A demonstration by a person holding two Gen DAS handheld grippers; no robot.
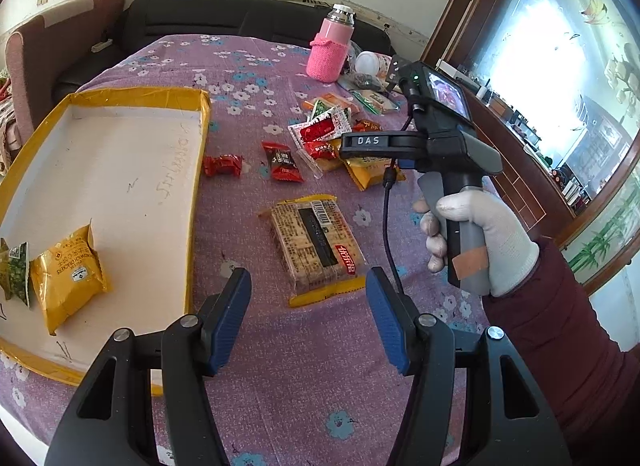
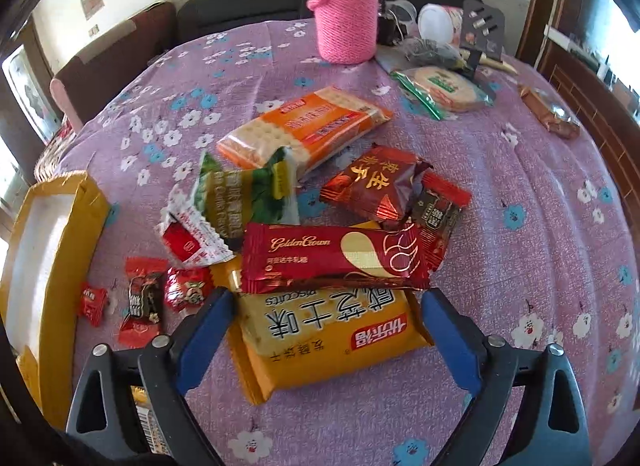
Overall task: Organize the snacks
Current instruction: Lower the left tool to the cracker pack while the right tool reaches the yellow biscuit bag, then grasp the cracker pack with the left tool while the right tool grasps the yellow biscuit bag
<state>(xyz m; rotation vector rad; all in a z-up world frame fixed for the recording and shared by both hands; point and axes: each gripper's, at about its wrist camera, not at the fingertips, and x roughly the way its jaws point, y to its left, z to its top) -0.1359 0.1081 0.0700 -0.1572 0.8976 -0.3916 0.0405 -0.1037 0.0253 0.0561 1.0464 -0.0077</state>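
Right tool (image 2: 326, 330) wide open, straddling yellow pack (image 2: 320, 340), lower centre of frame. Light, crinkly, slippery film w/ brittle biscuits: pinch long sides gently. Left tool (image 1: 308, 318) open, empty.

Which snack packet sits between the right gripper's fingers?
The yellow biscuit packet, lying flat between the open right gripper. The red Golden Crown wafer overlaps its far edge; the others lie farther away.
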